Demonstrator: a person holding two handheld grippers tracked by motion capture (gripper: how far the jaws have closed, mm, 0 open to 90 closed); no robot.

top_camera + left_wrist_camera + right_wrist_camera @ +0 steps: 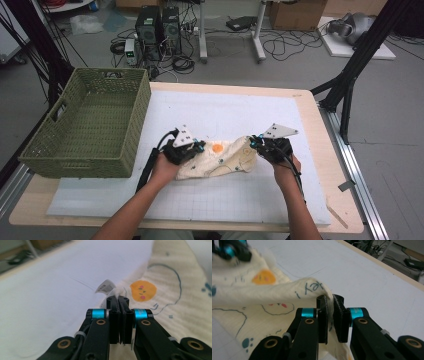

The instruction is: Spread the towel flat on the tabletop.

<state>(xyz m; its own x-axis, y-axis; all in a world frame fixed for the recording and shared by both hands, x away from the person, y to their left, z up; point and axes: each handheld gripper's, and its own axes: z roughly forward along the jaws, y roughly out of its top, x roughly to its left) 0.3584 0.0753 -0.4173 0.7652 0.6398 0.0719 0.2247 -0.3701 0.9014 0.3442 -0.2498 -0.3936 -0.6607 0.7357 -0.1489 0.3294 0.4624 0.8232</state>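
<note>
a cream printed cloth (226,159) is seen lying crumpled on the white mat (210,200), a bit below the middle of the high view, stretched between the two grippers. an orange round face print (217,148) sits on its upper left part, and thin blue line drawings are scattered over the rest.

the left gripper (192,148) is held at the cloth's left end, just left of that orange print. in the left gripper view its black jaws are seen pressed together with a thin edge of the cloth (170,290) pinched between them. a small white care tag (105,286) is poking out just above and left of the jaw tips, and the orange face print (143,290) is found just to the upper right of them.

the right gripper (261,142) is held at the cloth's right end. in the right gripper view the jaws are closed on a raised fold of the cloth (274,290), so a ridge is pulled up from the mat; blue scribbled lettering can be read along that fold but not made out properly. the left gripper (233,251) is caught blurry in the upper left corner of that view, on the far end of the fabric.

a green woven basket (131,130) is parked at the left of the high view, hanging partly over the table's left edge, well apart from the cloth. the wooden table (320,130) rim is visible around the mat. computer towers (159,27) and tangled cables (285,45) are spread on the floor at the top of the frame.
</note>
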